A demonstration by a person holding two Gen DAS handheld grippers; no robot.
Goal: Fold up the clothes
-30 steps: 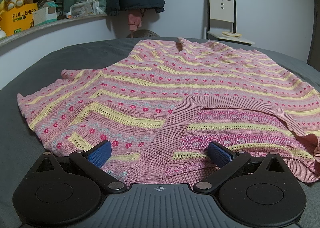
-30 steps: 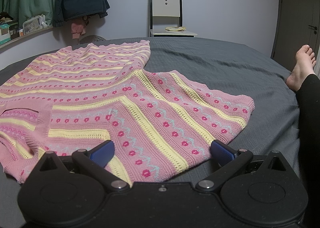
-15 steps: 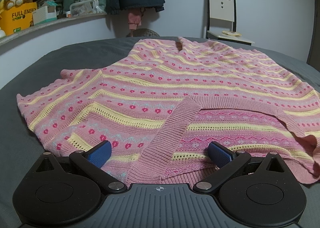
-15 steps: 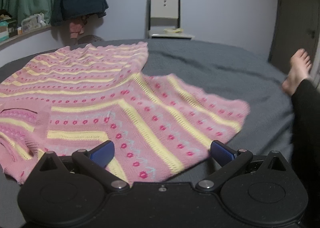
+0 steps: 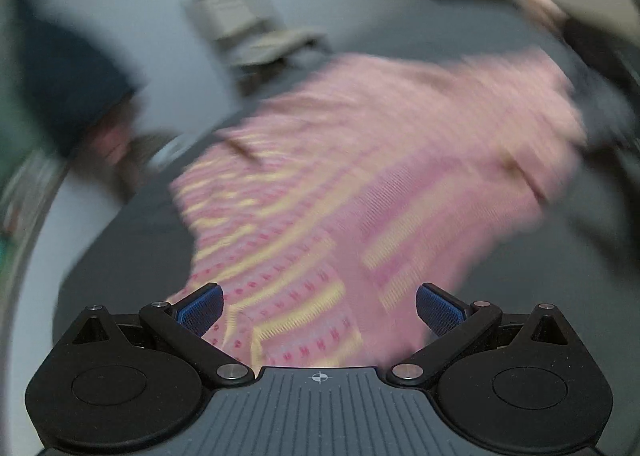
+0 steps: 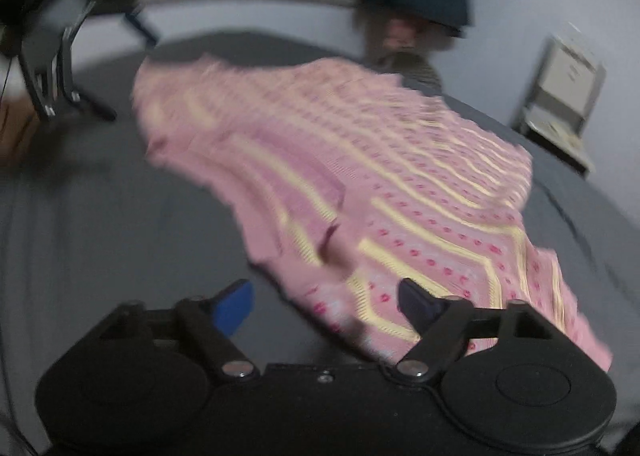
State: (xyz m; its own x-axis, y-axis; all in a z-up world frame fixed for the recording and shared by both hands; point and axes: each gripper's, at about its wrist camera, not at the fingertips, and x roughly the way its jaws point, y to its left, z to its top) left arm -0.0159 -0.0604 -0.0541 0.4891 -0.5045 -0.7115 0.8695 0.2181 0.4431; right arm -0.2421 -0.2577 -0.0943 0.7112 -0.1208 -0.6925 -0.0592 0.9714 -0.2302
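A: Where is the pink sweater lying?

B: Spread flat on the dark grey bed. Both views are smeared by motion blur, so the fine knit detail is lost, but the yellow stripes and red dots show.

A: Which way does it run?

B: In the left wrist view its long axis goes from the near edge, just ahead of the left gripper, up and to the right, away from the camera. In the right wrist view the sweater stretches from upper left down to lower right, its near corner passing under the right finger of the right gripper. I cannot tell neckline from hem in this blur.

A: And the jaws?

B: Both grippers stand spread wide with nothing between the blue pads. The left one has sweater fabric below its gap; the right one's gap sits mostly over bare bed, beside the sweater's near edge.

A: What differs from half a second ago?

B: Both cameras have swung sharply. Earlier the left gripper faced the sweater squarely; now the scene is tilted and the chair lies far beyond the sweater, upper left. The right gripper has turned left: the chair is now beyond the sweater's right side, and the left gripper appears beyond its far left corner.
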